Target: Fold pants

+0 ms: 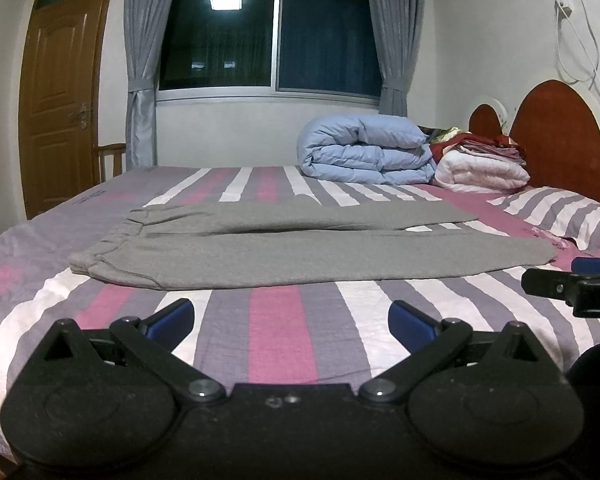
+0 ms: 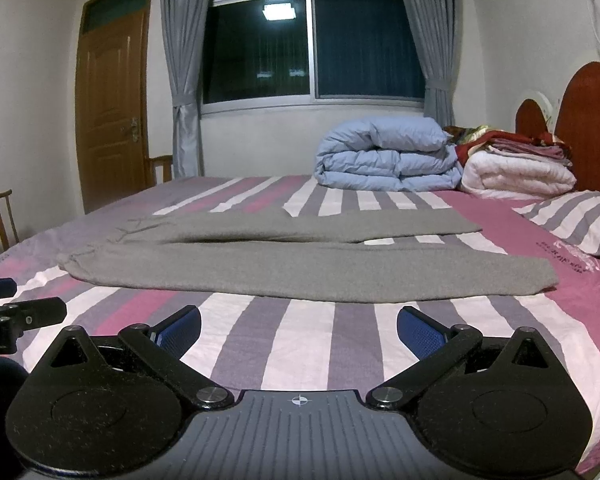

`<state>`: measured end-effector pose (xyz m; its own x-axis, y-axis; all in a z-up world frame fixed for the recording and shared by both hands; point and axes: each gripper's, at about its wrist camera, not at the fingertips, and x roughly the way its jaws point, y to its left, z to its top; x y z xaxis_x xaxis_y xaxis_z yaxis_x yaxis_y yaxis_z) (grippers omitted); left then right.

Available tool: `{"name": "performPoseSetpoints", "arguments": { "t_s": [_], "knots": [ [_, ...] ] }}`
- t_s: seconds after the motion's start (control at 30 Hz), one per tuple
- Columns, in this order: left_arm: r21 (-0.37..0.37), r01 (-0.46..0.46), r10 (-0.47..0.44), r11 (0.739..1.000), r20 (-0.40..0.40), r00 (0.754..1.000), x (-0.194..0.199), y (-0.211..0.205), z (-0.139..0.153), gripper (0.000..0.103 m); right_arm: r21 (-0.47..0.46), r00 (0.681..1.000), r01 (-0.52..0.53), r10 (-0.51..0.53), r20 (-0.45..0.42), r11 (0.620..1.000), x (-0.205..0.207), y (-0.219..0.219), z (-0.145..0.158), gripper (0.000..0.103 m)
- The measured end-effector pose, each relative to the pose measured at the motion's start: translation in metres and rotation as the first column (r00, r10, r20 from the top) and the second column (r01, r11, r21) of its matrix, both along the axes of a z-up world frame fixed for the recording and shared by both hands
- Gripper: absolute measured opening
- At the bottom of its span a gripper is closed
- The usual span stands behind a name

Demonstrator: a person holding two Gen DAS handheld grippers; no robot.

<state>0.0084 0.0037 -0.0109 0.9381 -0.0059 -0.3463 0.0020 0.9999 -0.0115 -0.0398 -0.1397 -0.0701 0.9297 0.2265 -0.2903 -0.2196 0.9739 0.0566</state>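
Note:
Grey pants (image 1: 300, 252) lie flat on the striped bed, waistband to the left, legs stretching right, the two legs side by side. They also show in the right wrist view (image 2: 300, 268). My left gripper (image 1: 292, 322) is open and empty, held over the bedsheet just short of the near edge of the pants. My right gripper (image 2: 299, 330) is open and empty, likewise in front of the near leg. Each gripper appears at the edge of the other's view, the right one in the left wrist view (image 1: 572, 286).
The bed (image 1: 280, 340) has a pink, purple and white striped sheet. A folded blue duvet (image 1: 364, 148), a white blanket (image 1: 480, 172) and stacked cloths lie at the far right by the headboard. A striped pillow (image 1: 560, 216) lies at right. Door and chair stand left.

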Motion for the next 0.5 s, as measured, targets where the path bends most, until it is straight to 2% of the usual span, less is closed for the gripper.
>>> {"name": "performPoseSetpoints", "arguments": {
  "t_s": [0.5],
  "knots": [
    [0.002,0.001,-0.001,1.000,-0.002,1.000,0.0004,-0.0001,0.0000,0.097,0.000,1.000,0.001,-0.001,0.002,1.000,0.0007,0.0013,0.0003,0.103]
  ]
}}
